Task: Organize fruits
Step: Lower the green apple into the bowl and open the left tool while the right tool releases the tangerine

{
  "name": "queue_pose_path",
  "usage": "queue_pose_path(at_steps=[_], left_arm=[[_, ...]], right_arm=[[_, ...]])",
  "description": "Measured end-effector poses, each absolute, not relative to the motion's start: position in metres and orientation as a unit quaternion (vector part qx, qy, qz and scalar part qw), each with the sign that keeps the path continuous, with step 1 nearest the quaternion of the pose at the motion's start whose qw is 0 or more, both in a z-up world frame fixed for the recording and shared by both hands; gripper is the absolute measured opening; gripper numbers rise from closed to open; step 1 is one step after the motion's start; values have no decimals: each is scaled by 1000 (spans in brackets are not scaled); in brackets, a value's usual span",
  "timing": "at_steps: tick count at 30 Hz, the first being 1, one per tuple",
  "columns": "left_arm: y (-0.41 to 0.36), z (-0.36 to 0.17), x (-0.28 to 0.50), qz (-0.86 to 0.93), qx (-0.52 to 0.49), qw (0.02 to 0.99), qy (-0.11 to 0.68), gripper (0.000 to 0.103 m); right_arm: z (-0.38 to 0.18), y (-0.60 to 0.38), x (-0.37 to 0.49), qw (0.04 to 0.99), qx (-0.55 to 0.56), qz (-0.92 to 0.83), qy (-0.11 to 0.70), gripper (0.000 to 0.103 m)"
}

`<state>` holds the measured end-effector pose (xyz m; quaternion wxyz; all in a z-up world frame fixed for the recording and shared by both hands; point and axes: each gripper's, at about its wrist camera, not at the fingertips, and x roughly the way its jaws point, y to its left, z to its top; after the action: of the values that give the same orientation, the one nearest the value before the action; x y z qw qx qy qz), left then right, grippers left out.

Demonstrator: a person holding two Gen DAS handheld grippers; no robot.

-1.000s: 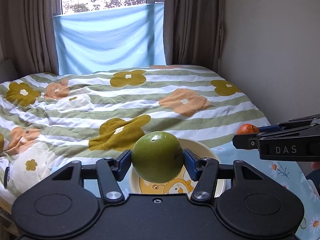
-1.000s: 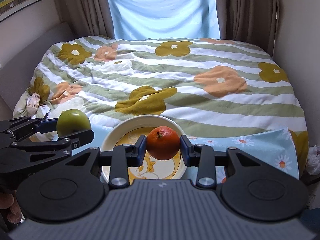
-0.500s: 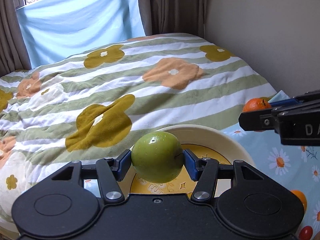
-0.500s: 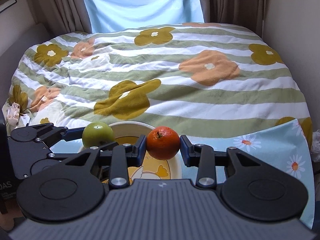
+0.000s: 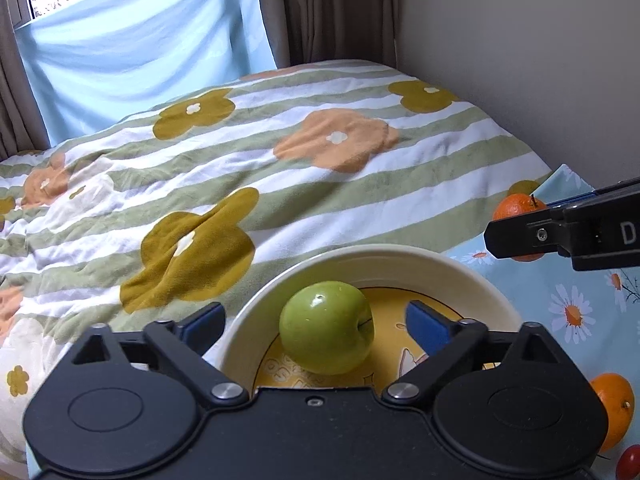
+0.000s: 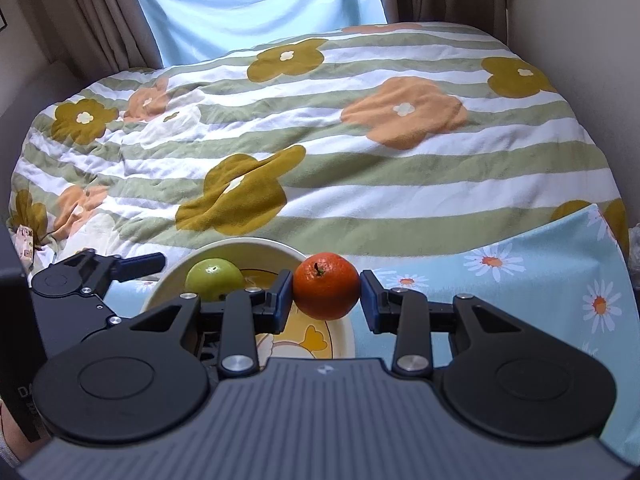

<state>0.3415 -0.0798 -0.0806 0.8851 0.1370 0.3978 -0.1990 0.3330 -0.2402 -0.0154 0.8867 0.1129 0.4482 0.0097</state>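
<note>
Fruit was split between a bowl and the grippers. One green apple (image 5: 326, 334) rested inside the cream bowl (image 5: 384, 258), on its yellow printed floor, stem dimple turned toward the right. Both pads of the left gripper (image 5: 316, 322) stood spread wide on either side of the apple, touching nothing; the left pad lay outside the bowl rim and the right pad hung over the bowl interior.

From the right wrist view, the right gripper (image 6: 326, 288) was pinching an orange tangerine (image 6: 326, 286) between its blue pads, stem end facing up. The tangerine hung over the near right edge of the bowl (image 6: 256, 244), with the apple (image 6: 214, 278) visible to its left inside the bowl. The left gripper (image 6: 160, 270) appeared at the left edge of that view, one blue finger extended beside the bowl rim.

The bowl sat on a light blue cloth with a daisy print (image 5: 576, 312). Two more fruits lay on that cloth at the right of the left wrist view: a second orange fruit (image 5: 614, 408) and, just below it, a small red fruit (image 5: 628, 462), partly cut off by the frame. Beyond the cloth lay a striped quilt with flower shapes (image 6: 320, 140), and behind it a pale blue sheet (image 6: 252, 4) hung between brown curtains (image 6: 92, 12).
</note>
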Motion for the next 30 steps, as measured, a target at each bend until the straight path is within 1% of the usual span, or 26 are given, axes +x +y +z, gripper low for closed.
queue_pose_path(at_steps=[7, 16, 22, 28, 29, 30], left_arm=[[-54, -64, 326, -184, 136, 888, 399, 101], [-13, -47, 299, -145, 94, 895, 411, 101], [-2, -41, 286, -132, 83, 898, 411, 102], [3, -42, 283, -125, 79, 900, 410, 102], [4, -42, 284, -124, 79, 900, 410, 102], [4, -43, 283, -121, 82, 900, 410, 102]], right_arm=[[-16, -236, 335, 886, 103, 25, 450, 51], [-40, -200, 331, 887, 39, 79, 452, 51], [-61, -184, 336, 887, 0, 98, 451, 51], [-68, -179, 336, 891, -29, 107, 441, 52], [-67, -178, 335, 893, -32, 107, 436, 61], [-65, -178, 333, 895, -33, 102, 433, 78]])
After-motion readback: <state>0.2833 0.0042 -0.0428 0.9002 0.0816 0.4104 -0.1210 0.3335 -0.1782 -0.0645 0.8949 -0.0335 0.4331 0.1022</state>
